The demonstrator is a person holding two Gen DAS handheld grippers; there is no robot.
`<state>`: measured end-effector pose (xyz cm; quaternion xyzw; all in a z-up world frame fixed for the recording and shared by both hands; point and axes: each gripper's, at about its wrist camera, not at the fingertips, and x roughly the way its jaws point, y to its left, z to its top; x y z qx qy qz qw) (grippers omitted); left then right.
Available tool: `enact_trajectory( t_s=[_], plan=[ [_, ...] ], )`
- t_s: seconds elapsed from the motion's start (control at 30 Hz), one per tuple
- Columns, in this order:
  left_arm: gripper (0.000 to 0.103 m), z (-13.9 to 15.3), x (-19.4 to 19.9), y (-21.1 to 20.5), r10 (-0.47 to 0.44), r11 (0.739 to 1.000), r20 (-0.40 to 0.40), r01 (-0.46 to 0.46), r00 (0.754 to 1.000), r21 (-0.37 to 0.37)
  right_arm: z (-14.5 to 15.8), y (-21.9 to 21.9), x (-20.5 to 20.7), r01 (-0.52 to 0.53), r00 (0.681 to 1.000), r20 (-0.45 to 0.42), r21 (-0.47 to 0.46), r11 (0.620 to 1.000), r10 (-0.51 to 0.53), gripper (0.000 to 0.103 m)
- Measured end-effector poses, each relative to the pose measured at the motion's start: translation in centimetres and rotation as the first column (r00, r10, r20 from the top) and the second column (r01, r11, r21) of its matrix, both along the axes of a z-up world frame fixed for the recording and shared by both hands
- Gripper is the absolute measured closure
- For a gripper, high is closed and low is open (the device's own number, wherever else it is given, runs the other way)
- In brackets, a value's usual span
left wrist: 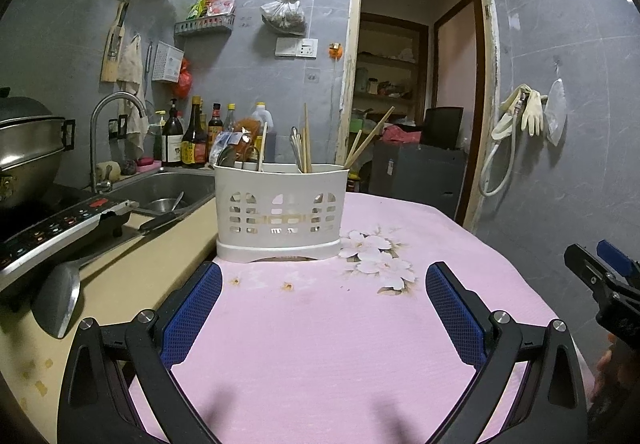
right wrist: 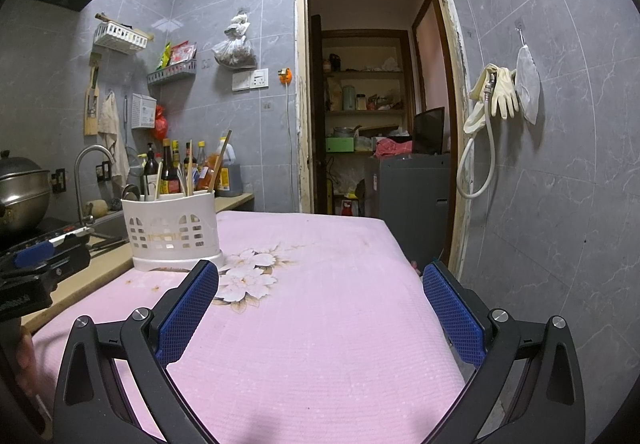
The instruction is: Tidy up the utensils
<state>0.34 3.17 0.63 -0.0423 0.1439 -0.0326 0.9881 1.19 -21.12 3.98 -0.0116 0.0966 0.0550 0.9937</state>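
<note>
utensil holder (left wrist: 279,210) upright at frame centre; chopsticks (left wrist: 366,142) lean upper right | pink surface (left wrist: 320,324) bare below | left hand-held gripper (left wrist: 322,282) spread; right hand-held gripper (right wrist: 320,280) spread

- A pink cloth (left wrist: 320,332) with a white flower print (left wrist: 376,260) covers the worktop.
- A steel sink (left wrist: 176,184) with a curved tap (left wrist: 108,124) lies to the left.
- Dark sauce bottles (left wrist: 192,136) stand in a row behind the sink.
- A metal steamer pot (left wrist: 28,148) sits on a black cooktop (left wrist: 52,228).
- A ladle (left wrist: 56,296) rests on the beige counter.
- Rubber gloves (right wrist: 500,92) and a hose (right wrist: 476,164) hang by the open doorway (right wrist: 372,84).
</note>
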Motion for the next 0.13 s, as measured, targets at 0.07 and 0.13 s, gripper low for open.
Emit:
enact_trajectory(
  t_s=[0.07,0.13],
  plan=[
    [0.003,0.02,0.05,-0.01,0.001,1.000,-0.001,-0.001,1.000,0.000,0.00,-0.02,0.00,0.000,1.000,-0.001,0.002,1.000,0.000,0.000],
    [0.003,0.04,0.08,0.03,0.001,1.000,-0.001,-0.001,1.000,0.000,0.03,0.04,0.07,0.001,1.000,-0.002,0.002,1.000,-0.001,0.000]
  ],
)
